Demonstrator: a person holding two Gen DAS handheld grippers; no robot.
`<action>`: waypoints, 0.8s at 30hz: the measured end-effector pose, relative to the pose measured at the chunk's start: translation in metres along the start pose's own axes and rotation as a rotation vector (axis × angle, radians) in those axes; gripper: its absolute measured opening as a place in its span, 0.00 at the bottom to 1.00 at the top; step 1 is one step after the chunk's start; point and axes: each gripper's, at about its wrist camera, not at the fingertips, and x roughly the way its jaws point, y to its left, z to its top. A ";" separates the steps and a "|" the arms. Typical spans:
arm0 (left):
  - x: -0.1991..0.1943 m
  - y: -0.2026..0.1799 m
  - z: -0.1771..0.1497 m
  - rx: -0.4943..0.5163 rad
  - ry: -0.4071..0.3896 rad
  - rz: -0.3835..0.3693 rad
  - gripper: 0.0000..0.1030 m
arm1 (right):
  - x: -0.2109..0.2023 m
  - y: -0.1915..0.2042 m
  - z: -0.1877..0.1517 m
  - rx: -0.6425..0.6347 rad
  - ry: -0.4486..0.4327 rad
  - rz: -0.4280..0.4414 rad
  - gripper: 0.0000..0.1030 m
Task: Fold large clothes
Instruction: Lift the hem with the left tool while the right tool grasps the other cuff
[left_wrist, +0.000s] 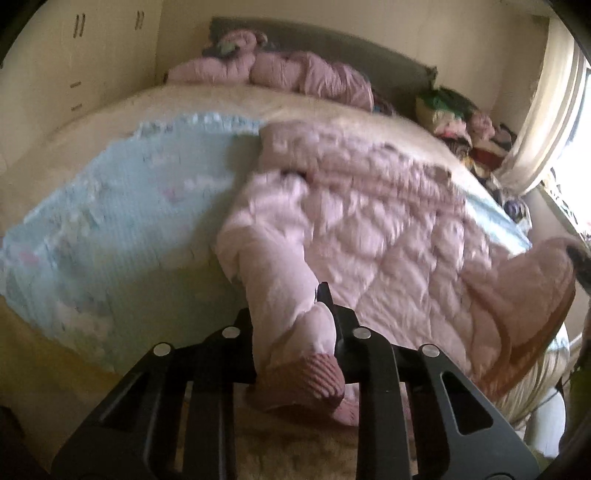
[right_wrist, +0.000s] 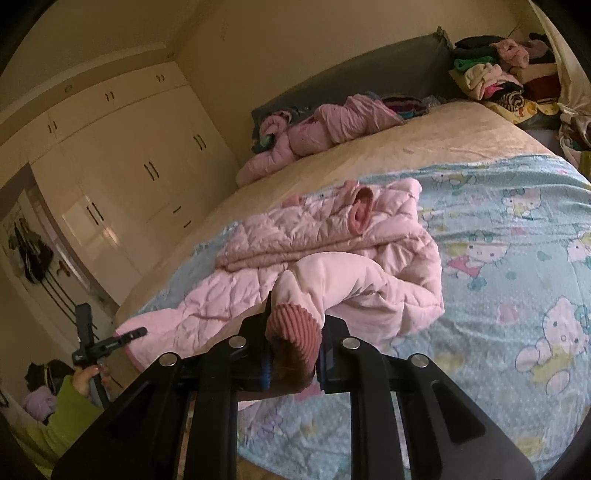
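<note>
A pink quilted jacket (left_wrist: 369, 229) lies spread on a light-blue cartoon blanket (left_wrist: 129, 206) on the bed. My left gripper (left_wrist: 295, 317) is shut on one sleeve, whose ribbed cuff (left_wrist: 314, 380) hangs toward the camera; the sleeve hides its left finger. In the right wrist view the jacket (right_wrist: 332, 236) lies on the blanket (right_wrist: 517, 258). My right gripper (right_wrist: 295, 314) is shut on the other sleeve's dark-pink ribbed cuff (right_wrist: 291, 339), lifted off the blanket. The left gripper (right_wrist: 125, 338) shows at the jacket's far-left edge, held by a hand in a green sleeve (right_wrist: 70, 402).
Another pink padded garment (right_wrist: 332, 118) lies by the grey headboard (right_wrist: 369, 70). A pile of mixed clothes (right_wrist: 498, 77) sits at the bed's far right corner. White wardrobes (right_wrist: 129, 155) line the left wall. A curtain and bright window (left_wrist: 546, 110) stand at the right.
</note>
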 end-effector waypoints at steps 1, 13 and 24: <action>-0.001 -0.001 0.005 -0.002 -0.009 -0.001 0.15 | 0.001 0.000 0.002 0.000 -0.005 -0.002 0.15; 0.005 -0.011 0.060 -0.006 -0.095 0.009 0.15 | 0.017 -0.003 0.044 -0.002 -0.071 -0.005 0.15; 0.021 -0.013 0.100 -0.007 -0.139 0.007 0.15 | 0.032 -0.010 0.075 0.003 -0.123 -0.028 0.15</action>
